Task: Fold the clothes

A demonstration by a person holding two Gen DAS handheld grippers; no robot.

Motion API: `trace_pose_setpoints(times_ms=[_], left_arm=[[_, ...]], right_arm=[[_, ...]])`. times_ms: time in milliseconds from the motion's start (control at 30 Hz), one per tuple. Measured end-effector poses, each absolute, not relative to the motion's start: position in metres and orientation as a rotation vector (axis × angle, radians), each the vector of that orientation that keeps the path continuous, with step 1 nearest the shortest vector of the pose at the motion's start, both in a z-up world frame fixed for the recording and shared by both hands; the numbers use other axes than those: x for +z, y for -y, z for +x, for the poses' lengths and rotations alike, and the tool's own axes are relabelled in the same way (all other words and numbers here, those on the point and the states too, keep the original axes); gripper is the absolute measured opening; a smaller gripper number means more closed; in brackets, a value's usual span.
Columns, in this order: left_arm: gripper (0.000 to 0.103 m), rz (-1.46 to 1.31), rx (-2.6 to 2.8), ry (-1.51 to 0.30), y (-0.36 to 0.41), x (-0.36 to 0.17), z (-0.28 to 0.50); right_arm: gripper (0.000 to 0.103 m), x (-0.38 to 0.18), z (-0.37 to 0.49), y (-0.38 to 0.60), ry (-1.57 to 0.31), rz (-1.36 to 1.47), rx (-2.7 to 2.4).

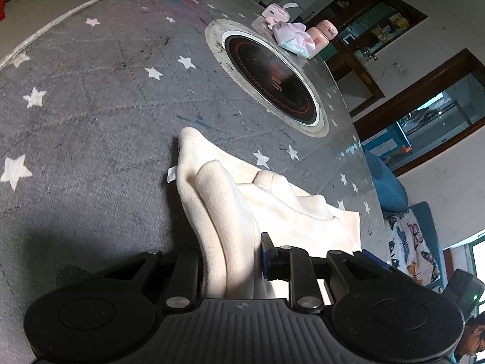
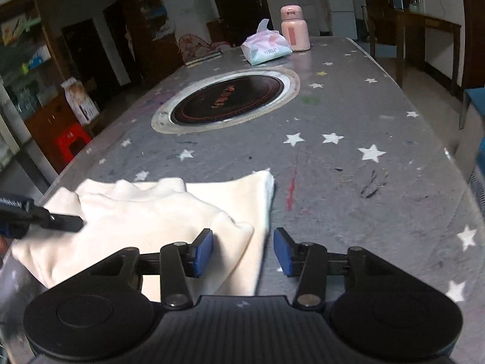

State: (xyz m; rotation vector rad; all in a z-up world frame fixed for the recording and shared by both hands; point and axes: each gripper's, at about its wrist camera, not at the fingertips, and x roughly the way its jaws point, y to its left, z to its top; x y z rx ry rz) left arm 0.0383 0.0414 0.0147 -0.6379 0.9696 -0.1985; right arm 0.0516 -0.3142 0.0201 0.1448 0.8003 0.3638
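Black gripper housing fills the bottom of both wrist views. From the left wrist, the left gripper (image 1: 232, 261) has its jaws drawn in on a thick fold of the cream garment (image 1: 266, 209); the cloth rises between the fingers and fills the gap, so the grip is clamped on it, though the finger at 9 o'clock is mostly hidden behind the fabric. From there the garment runs up toward 12 o'clock and spreads out to 2 o'clock over the grey table (image 1: 91, 121) with its white stars. From the right wrist, the right gripper (image 2: 243, 250) has its blue-padded jaws standing apart with nothing pinched; the pad at 9 o'clock sits over the edge of the garment (image 2: 136, 218), the pad at 3 o'clock over bare table (image 2: 363, 197). Whether the near pad touches the cloth I cannot tell. The left gripper (image 2: 65, 221) comes in at 9 o'clock of this view, its tip on the cloth. Further up the table, at 12 o'clock, a round black hotplate (image 2: 227, 100) is set into the top, and beyond it stand a tissue pack (image 2: 265, 50), with a tissue sticking out of its top, and a pink bottle (image 2: 294, 30) with its lid on, just beside each other.
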Motion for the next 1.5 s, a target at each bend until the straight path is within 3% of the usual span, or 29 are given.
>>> trace_pose_setpoints(times_ms=[33,100,200,933,1500], left_arm=[[0.023,-0.630,-0.197,-0.970,-0.040,0.015,0.039],[0.023,-0.613,-0.195,-0.969,-0.039,0.017,0.039],[0.022,-0.574,-0.187,-0.966,-0.035,0.020,0.038],[0.018,-0.420,-0.336,-0.899,0.060,0.077,0.078],[0.019,-0.295,-0.390,-0.926,0.162,0.074,0.117]], right_arm=[[0.037,0.020,0.052,0.314,-0.800,0.153,0.368],[0.021,0.019,0.053,0.309,-0.805,0.173,0.377],[0.013,0.022,0.052,0.306,-0.794,0.177,0.374],[0.010,0.106,0.034,0.354,-0.589,0.069,0.244],[0.010,0.111,0.051,0.418,-0.577,0.011,0.068]])
